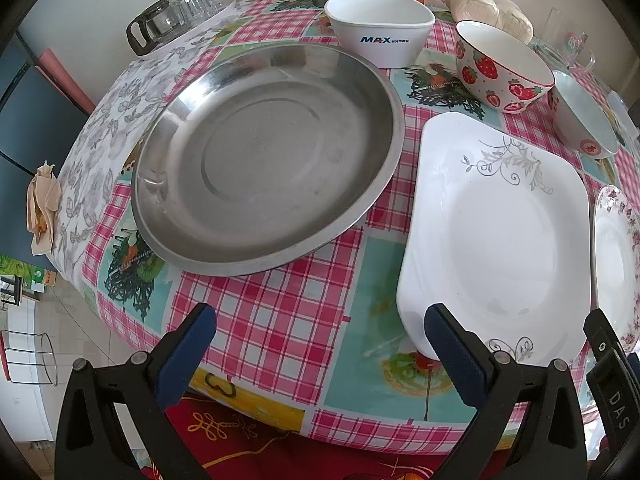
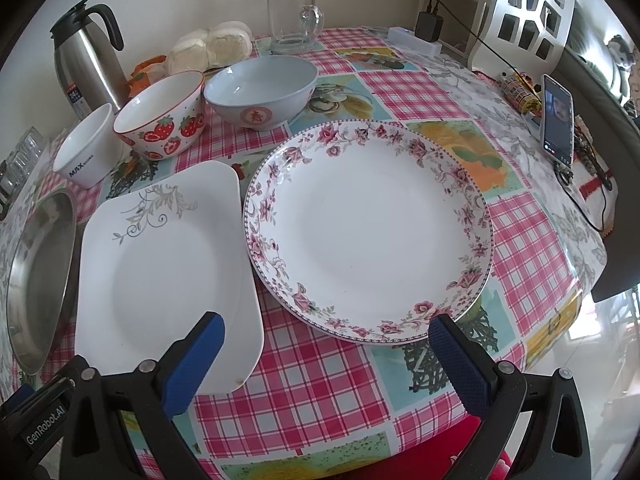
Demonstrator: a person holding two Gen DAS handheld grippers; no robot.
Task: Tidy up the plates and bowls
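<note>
Left gripper [image 1: 320, 344] jaws wide, empty, at table edge. Right gripper [image 2: 326, 344] same. Square white ceramic plate [image 1: 496, 236] lies central; round steel dish [image 1: 264, 160] to its left, floral-rimmed round plate [image 2: 368, 228] to its right, three bowls behind. Risk: glazed rims slip from pads; plates sit close, could knock together.

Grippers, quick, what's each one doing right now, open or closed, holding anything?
Left gripper: open, holding nothing.
Right gripper: open, holding nothing.
</note>
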